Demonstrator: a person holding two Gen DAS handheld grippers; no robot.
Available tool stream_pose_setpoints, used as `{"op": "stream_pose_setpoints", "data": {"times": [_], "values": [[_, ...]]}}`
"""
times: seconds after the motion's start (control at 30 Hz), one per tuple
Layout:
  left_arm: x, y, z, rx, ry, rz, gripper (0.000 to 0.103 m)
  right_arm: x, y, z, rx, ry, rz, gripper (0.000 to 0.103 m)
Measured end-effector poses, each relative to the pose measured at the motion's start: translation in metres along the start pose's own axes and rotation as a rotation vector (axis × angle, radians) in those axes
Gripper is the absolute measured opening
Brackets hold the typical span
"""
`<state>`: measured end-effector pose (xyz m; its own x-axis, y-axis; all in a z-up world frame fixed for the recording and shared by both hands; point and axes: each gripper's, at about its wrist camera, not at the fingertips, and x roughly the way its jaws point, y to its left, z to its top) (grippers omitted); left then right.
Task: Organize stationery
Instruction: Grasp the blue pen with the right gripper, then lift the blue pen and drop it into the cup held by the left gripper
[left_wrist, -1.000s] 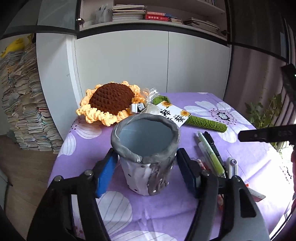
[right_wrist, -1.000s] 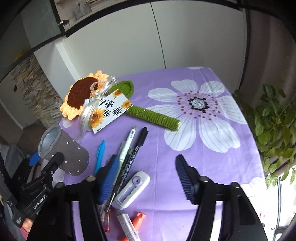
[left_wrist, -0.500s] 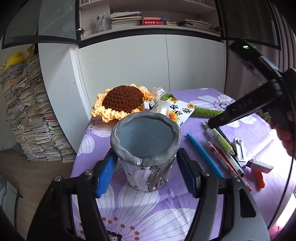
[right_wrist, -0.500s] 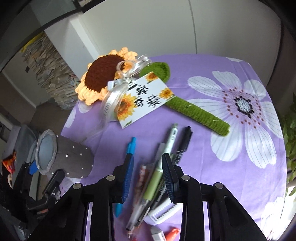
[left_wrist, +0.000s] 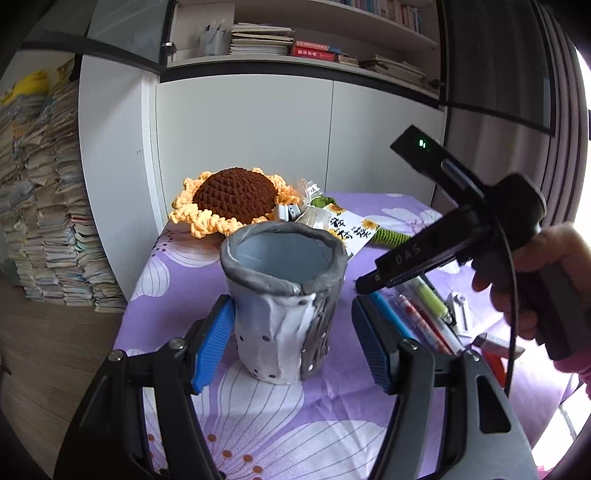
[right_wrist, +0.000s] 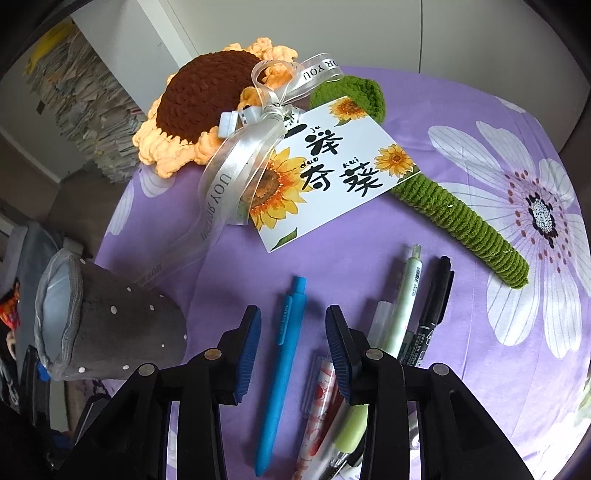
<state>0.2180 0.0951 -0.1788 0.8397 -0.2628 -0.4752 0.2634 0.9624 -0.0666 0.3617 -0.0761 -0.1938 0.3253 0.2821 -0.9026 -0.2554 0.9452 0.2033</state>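
A grey dotted pen holder (left_wrist: 280, 310) stands upright on the purple flowered cloth, with my left gripper (left_wrist: 293, 314) shut on it, blue pads at both sides. In the right wrist view the holder (right_wrist: 110, 332) is at the lower left. My right gripper (right_wrist: 293, 314) points steeply down over a blue pen (right_wrist: 280, 369). The pen lies between its jaws, which are opening, and the pads stand clear of it. Right of the blue pen lie a patterned red pen (right_wrist: 321, 391), a pale green pen (right_wrist: 402, 306) and a black marker (right_wrist: 432, 314).
A crochet sunflower (right_wrist: 207, 103) with a green stem (right_wrist: 461, 221), a ribbon and a printed card (right_wrist: 332, 173) fills the back of the table. A correction tape (left_wrist: 458, 310) lies beyond the pens. White cabinets (left_wrist: 243, 147) stand behind, paper stacks (left_wrist: 44, 221) left.
My right gripper has swung left and down over the pens, its jaws narrowing from wide, and now straddles the blue pen. The holder stays between the left pads while the table shifts behind it.
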Motion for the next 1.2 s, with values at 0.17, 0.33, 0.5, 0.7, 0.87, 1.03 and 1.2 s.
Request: {"op": "stream_pose_setpoints", "data": {"times": [0.17, 0.33, 0.5, 0.7, 0.87, 1.03, 1.2], "values": [[0.0, 0.01, 0.001, -0.069, -0.003, -0.031, 0.056, 0.005, 0.011, 0.002, -0.007, 0.006, -0.012, 0.037], [0.003, 0.007, 0.001, -0.063, 0.014, -0.035, 0.059, 0.008, 0.015, 0.002, -0.011, 0.01, -0.009, 0.037], [0.007, 0.015, 0.0, -0.102, 0.028, -0.026, 0.066, 0.01, 0.018, 0.004, -0.018, 0.009, -0.022, 0.037], [0.005, 0.005, 0.004, -0.039, -0.009, 0.025, 0.066, 0.012, 0.022, 0.005, -0.022, 0.0, -0.04, 0.037], [0.012, 0.0, 0.006, -0.011, 0.015, 0.004, 0.064, 0.007, 0.021, 0.002, -0.018, -0.012, -0.002, 0.016], [0.011, 0.003, 0.006, -0.025, 0.016, -0.01, 0.064, -0.015, 0.022, -0.006, -0.044, -0.076, 0.007, 0.015], [0.01, -0.003, 0.005, -0.005, 0.018, -0.048, 0.064, -0.05, 0.026, -0.018, -0.062, -0.158, 0.044, 0.015]]}}
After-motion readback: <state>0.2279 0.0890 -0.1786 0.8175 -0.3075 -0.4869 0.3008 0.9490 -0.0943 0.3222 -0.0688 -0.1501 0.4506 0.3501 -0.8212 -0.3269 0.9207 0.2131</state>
